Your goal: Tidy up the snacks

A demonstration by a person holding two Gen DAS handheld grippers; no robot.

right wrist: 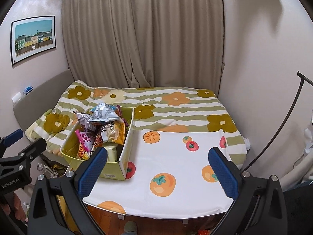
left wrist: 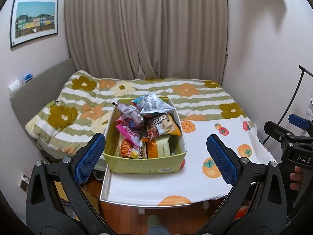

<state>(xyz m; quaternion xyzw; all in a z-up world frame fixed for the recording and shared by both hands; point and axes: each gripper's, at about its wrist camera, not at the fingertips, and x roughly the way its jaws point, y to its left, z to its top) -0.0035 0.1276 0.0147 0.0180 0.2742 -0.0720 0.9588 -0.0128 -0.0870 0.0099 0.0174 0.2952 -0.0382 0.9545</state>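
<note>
A yellow-green cardboard box stands on the left part of a small table covered by a white cloth with orange fruit prints. It is heaped with snack packets: a silver bag on top, a purple-silver bag, a pink packet, a yellow chip bag. The box also shows in the right wrist view. My left gripper is open and empty, hovering in front of the box. My right gripper is open and empty, above the cloth right of the box.
Behind the table lies a bed with a flowered striped quilt, beige curtains behind it. A framed picture hangs on the left wall. A black stand with cable is at the right. Wooden floor and a foot show below.
</note>
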